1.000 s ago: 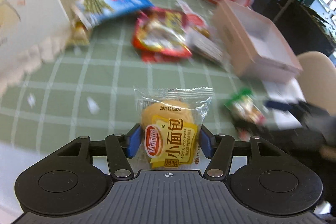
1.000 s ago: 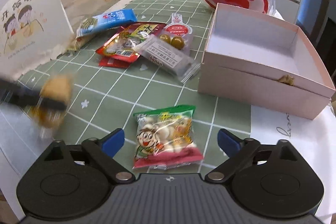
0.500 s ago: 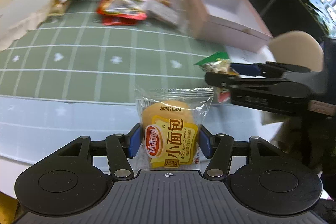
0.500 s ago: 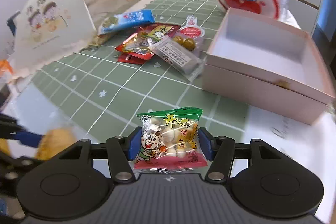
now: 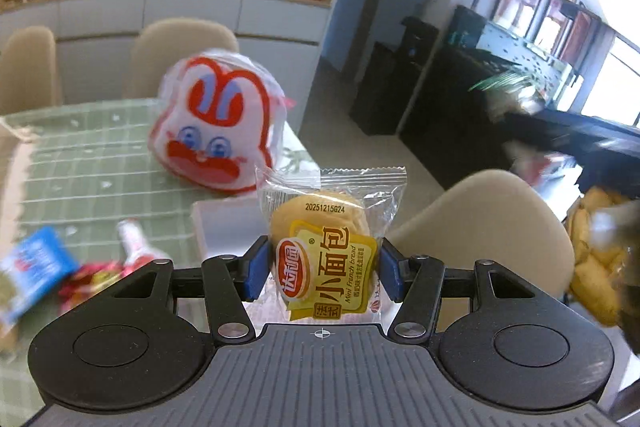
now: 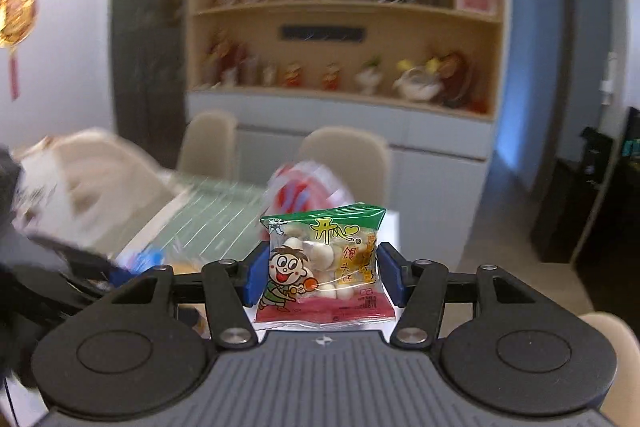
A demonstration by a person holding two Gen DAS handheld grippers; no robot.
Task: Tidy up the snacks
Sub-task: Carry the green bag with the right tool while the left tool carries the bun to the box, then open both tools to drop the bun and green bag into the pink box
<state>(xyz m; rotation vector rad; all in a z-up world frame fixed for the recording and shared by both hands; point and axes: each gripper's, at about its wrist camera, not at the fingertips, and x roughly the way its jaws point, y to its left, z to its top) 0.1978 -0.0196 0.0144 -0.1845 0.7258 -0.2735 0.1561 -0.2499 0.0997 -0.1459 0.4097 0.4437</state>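
My left gripper [image 5: 322,267] is shut on a clear packet of mini French bread [image 5: 324,223] with a yellow label, held up above the table. Beyond it lies the open pale pink box [image 5: 224,227], with the red and white rabbit bag [image 5: 216,135] behind. My right gripper [image 6: 322,275] is shut on a green-topped packet of small round biscuits [image 6: 320,259], also lifted in the air. In the left wrist view that gripper shows only as a dark blur [image 5: 532,127] at the upper right. The left gripper is a dark blur [image 6: 76,267] at the left of the right wrist view.
A green checked tablecloth [image 5: 80,163] carries a blue packet [image 5: 32,279] and red packets [image 5: 96,279] at the left. A torn paper bag [image 6: 80,179] stands at the left. Beige chairs [image 5: 492,227] ring the table. A blurred bag of yellow pieces [image 5: 596,267] is at the right.
The right gripper shut on the biscuit packet that lay between its open fingers. Both grippers then rose off the table with their packets, and both views now tilt up toward the room.
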